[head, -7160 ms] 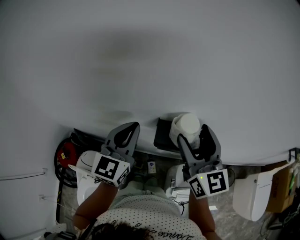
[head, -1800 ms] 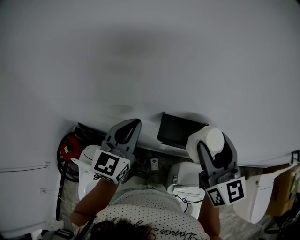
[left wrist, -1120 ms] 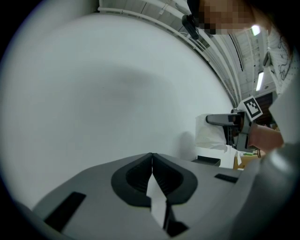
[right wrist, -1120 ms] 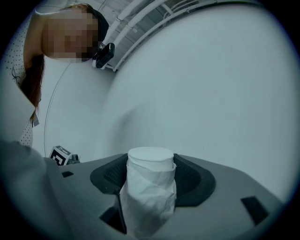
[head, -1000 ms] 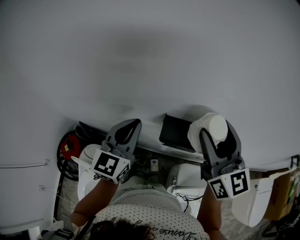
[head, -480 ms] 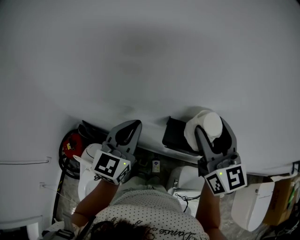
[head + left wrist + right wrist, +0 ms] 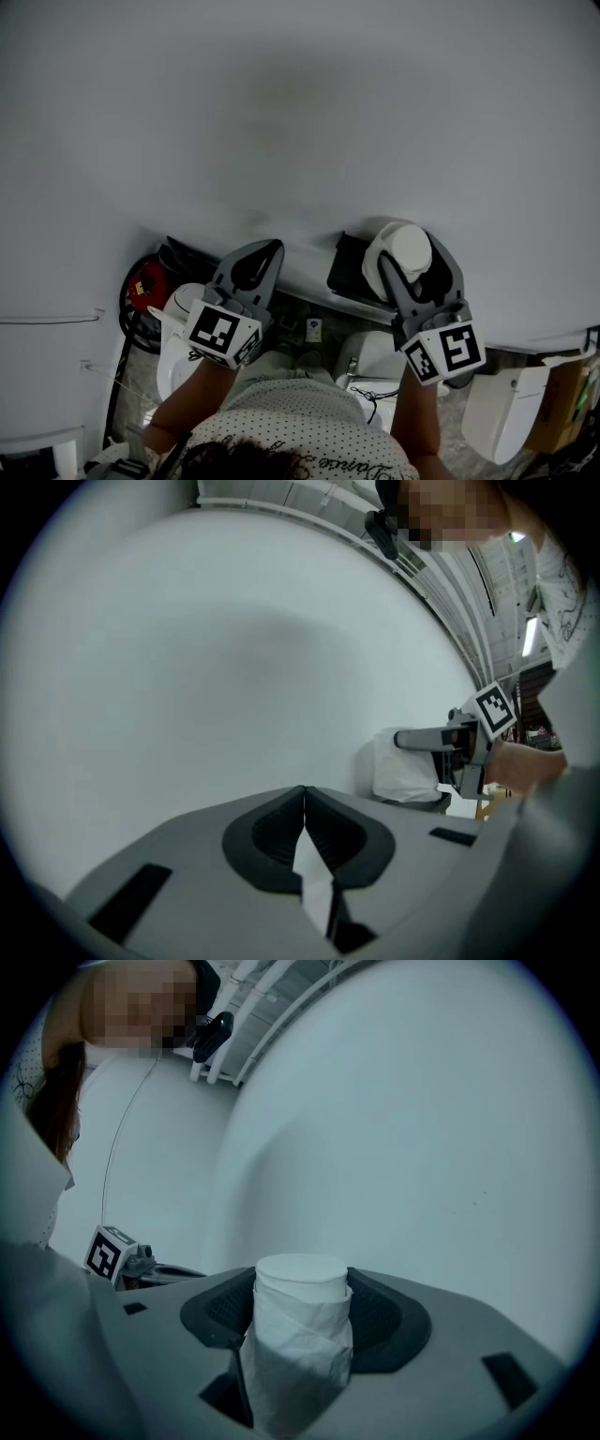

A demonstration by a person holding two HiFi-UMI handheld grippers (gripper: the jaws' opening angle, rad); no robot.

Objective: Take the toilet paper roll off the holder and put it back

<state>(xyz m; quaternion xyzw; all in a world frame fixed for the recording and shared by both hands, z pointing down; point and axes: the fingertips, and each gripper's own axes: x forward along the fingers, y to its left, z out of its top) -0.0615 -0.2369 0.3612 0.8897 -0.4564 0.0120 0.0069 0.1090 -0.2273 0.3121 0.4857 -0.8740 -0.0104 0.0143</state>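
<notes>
In the head view the white toilet paper roll point(image 7: 394, 246) stands upright between the jaws of my right gripper point(image 7: 412, 258), which is shut on it. It hangs against the white wall, just right of the black holder point(image 7: 348, 272) and overlapping its right edge. The right gripper view shows the roll point(image 7: 300, 1335) clamped between the dark pads point(image 7: 384, 1321), its flat end pointing at the wall. My left gripper point(image 7: 265, 251) is shut and holds nothing, apart from the holder on its left side. In the left gripper view its jaw tips meet point(image 7: 303, 794), with the roll point(image 7: 403, 766) off to the right.
A plain white wall point(image 7: 300, 112) fills the upper part of the head view. Below the grippers are a white toilet point(image 7: 375, 361), a red object with dark cables point(image 7: 141, 286) at the left, and a white bin point(image 7: 497, 412) at the right.
My right gripper has carried the roll left and a little up, from right of the holder to its right edge. The left gripper has stayed where it was, shut.
</notes>
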